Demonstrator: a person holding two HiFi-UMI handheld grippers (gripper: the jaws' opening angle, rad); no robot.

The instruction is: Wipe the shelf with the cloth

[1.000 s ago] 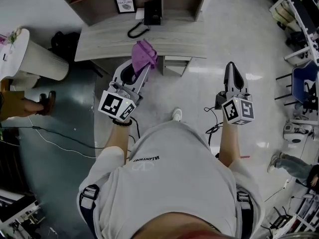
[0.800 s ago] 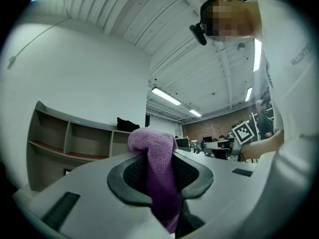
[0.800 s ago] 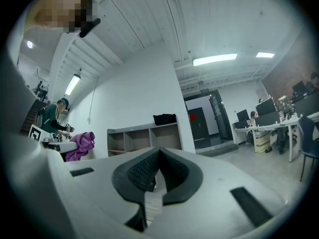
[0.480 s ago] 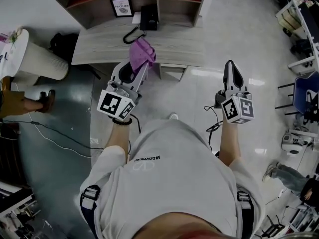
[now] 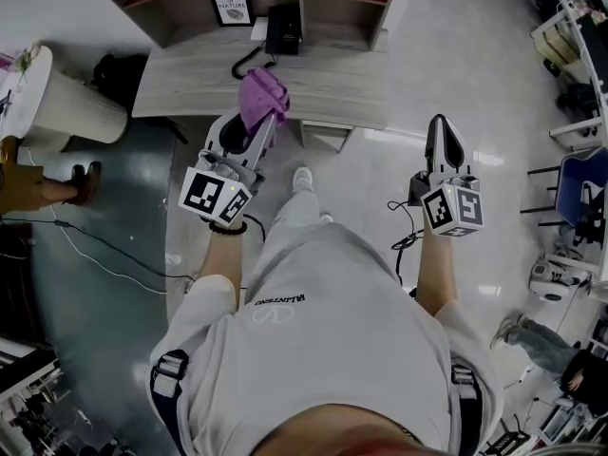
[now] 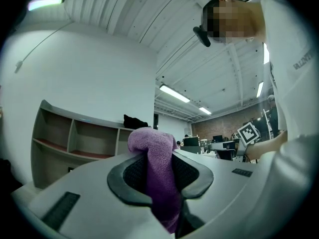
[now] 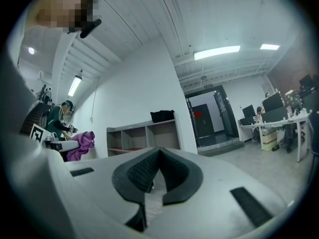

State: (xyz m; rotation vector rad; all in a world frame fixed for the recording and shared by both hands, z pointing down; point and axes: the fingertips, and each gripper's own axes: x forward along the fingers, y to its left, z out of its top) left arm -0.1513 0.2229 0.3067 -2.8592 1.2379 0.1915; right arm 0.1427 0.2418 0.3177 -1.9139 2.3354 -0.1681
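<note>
Left gripper (image 5: 255, 129) clamps the cloth (image 5: 262, 95) at the shelf (image 5: 328, 76) top's front edge; right gripper (image 5: 443, 141) is closed, empty. Approach step, I judge: next, press cloth down flat.

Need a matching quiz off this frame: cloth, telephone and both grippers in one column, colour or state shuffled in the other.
1. cloth
2. telephone
3. left gripper
4. right gripper

a. jaws together, nothing held
b. purple
c. jaws clamped on fabric
d. black

Pairs: 1-b, 2-d, 3-c, 4-a
</note>
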